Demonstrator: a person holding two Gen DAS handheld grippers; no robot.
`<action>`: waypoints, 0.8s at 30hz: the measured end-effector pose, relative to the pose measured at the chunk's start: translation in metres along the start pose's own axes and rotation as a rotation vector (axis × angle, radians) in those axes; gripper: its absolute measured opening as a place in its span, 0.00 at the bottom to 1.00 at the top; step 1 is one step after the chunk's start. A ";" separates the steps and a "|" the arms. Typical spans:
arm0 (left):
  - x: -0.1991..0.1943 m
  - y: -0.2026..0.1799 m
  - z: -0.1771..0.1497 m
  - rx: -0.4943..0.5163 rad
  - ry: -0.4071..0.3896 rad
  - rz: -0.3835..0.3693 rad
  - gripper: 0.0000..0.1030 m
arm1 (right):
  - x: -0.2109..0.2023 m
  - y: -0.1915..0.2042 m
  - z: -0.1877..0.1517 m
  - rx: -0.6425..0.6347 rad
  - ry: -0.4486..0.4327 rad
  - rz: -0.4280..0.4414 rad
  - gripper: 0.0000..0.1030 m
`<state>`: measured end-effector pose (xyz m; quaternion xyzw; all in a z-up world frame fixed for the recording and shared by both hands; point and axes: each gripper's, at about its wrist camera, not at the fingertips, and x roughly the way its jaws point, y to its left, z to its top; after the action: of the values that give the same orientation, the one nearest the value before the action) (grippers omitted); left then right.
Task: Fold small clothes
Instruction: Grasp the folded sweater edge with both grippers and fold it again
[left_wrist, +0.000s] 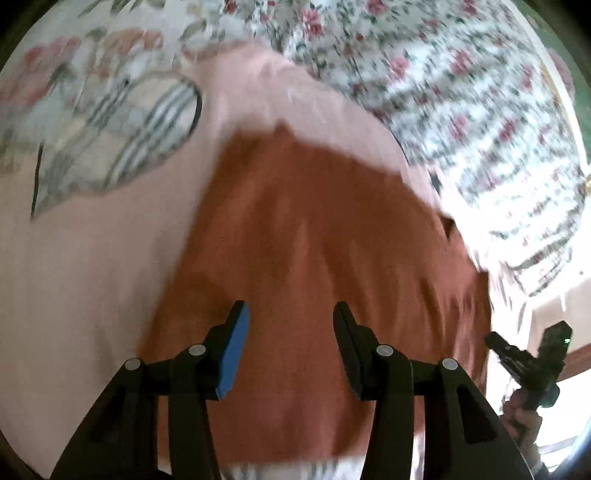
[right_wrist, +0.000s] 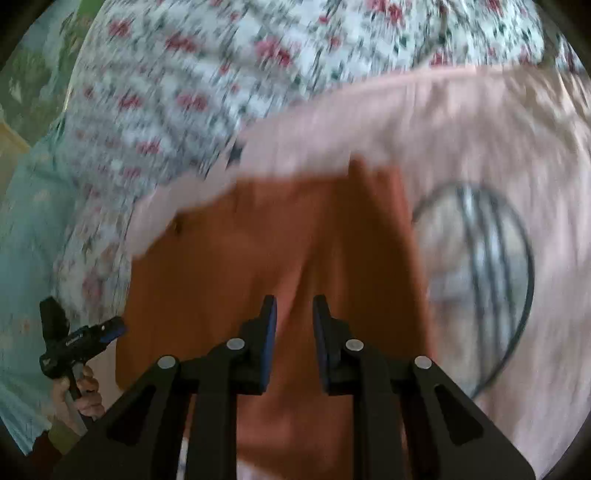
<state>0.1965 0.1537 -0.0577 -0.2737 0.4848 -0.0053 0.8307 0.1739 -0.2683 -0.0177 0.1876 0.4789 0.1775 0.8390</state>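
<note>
Left wrist view: my left gripper (left_wrist: 290, 314) hangs with jaws apart and empty above the rust-orange garment (left_wrist: 314, 229), which lies on a pink shirt (left_wrist: 74, 277); no writing is legible. Right wrist view: my right gripper (right_wrist: 294, 306) has its jaws narrowly apart, nothing between them, over the same rust-orange garment (right_wrist: 258, 240); the shirt's striped print (right_wrist: 487, 266) is too blurred to read.

blur: both views smeared by motion, floral cloth (left_wrist: 461, 92) reduced to streaks | print: oval striped design on pink garment (right_wrist: 480, 280) too blurred to read | cut off: orange-brown garment (left_wrist: 314, 240) ran under the lower edge | hidden: its near hem lay behind the fingers (right_wrist: 267, 332)
</note>
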 end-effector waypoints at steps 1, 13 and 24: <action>-0.003 -0.001 -0.013 -0.003 0.013 -0.014 0.46 | -0.002 0.003 -0.016 -0.011 0.023 0.000 0.20; -0.028 0.009 -0.122 -0.072 0.119 -0.096 0.63 | -0.038 -0.033 -0.098 0.139 0.039 -0.140 0.20; -0.015 0.043 -0.107 -0.255 0.010 -0.093 0.76 | -0.043 0.009 -0.091 0.096 0.012 -0.075 0.33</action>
<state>0.0915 0.1460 -0.1059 -0.3993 0.4724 0.0168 0.7856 0.0730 -0.2683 -0.0244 0.2087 0.4985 0.1238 0.8323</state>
